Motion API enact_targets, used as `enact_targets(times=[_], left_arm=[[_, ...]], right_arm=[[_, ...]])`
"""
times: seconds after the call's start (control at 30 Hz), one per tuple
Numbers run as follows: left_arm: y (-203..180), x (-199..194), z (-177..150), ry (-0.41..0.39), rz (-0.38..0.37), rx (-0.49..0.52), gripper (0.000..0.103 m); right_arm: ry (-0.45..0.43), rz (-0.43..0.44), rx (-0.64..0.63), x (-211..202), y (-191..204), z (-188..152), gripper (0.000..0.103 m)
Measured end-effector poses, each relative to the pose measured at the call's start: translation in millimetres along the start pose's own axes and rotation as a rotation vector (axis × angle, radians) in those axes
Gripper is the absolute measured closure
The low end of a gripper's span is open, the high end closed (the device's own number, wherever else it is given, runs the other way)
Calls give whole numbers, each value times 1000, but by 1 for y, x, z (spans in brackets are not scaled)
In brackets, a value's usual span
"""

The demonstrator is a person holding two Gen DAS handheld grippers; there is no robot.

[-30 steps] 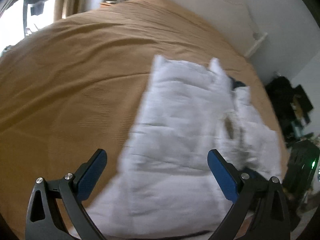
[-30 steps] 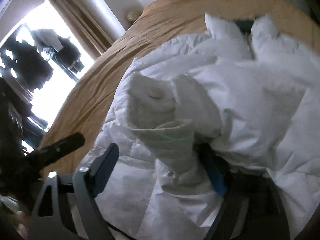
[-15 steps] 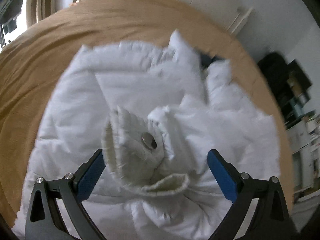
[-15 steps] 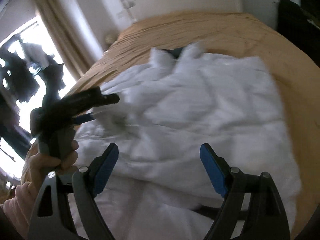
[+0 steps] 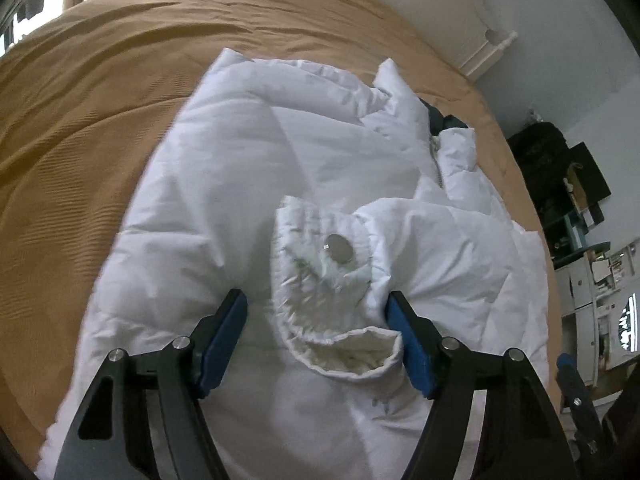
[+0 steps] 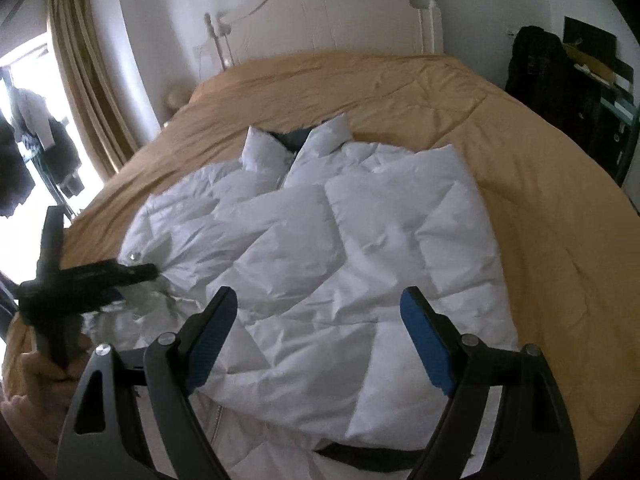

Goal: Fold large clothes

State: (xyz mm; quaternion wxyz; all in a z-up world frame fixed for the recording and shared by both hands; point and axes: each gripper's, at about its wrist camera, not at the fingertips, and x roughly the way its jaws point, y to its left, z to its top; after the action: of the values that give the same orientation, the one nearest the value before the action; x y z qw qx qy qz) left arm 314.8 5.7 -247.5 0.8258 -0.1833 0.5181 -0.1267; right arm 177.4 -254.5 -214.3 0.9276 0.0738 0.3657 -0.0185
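Jaws of the left gripper (image 5: 316,330) stand partly apart around a sleeve cuff (image 5: 320,280) of the white padded jacket (image 5: 224,184); the right blue pad touches the cuff's edge, the left one stands just clear of it, so the cuff lies between them without being clamped; a round metal snap (image 5: 340,247) shows on the cuff, which rests on the jacket's body. Jaws of the right gripper (image 6: 316,328) are spread wide above the jacket (image 6: 360,248), holding nothing; in that view the left gripper (image 6: 136,270) reaches in from the left edge to the cuff, and a hand in a pale fuzzy sleeve shows below it. The jacket lies crumpled on the bed (image 6: 540,184), front upward, its collar (image 6: 320,136) pointing toward the headboard (image 6: 328,12), with a dark lining visible inside the collar; the tan bedspread (image 5: 92,92) spreads around it on all sides; beyond stand a curtain (image 6: 88,92) beside a bright window, and dark clutter by the far wall.
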Motion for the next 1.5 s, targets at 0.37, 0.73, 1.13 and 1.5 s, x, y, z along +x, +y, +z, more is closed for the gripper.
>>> enact_targets(times=[0.37,0.73,1.13,1.5], left_arm=[[16,-64,0,-135,383,86,37],[-94,-8,-42,-87,277,462,25],[-42,13,-67,-34,315,380,1],[-38,15,-61,-26,288,385,0]], right_arm=[[141,-69,-20,61,-8,-29,13],[123,-164,-56,64,4,-38,2],[54,-130,26,25,-43,20,1],[260,-209,217,160,-108,96,0]])
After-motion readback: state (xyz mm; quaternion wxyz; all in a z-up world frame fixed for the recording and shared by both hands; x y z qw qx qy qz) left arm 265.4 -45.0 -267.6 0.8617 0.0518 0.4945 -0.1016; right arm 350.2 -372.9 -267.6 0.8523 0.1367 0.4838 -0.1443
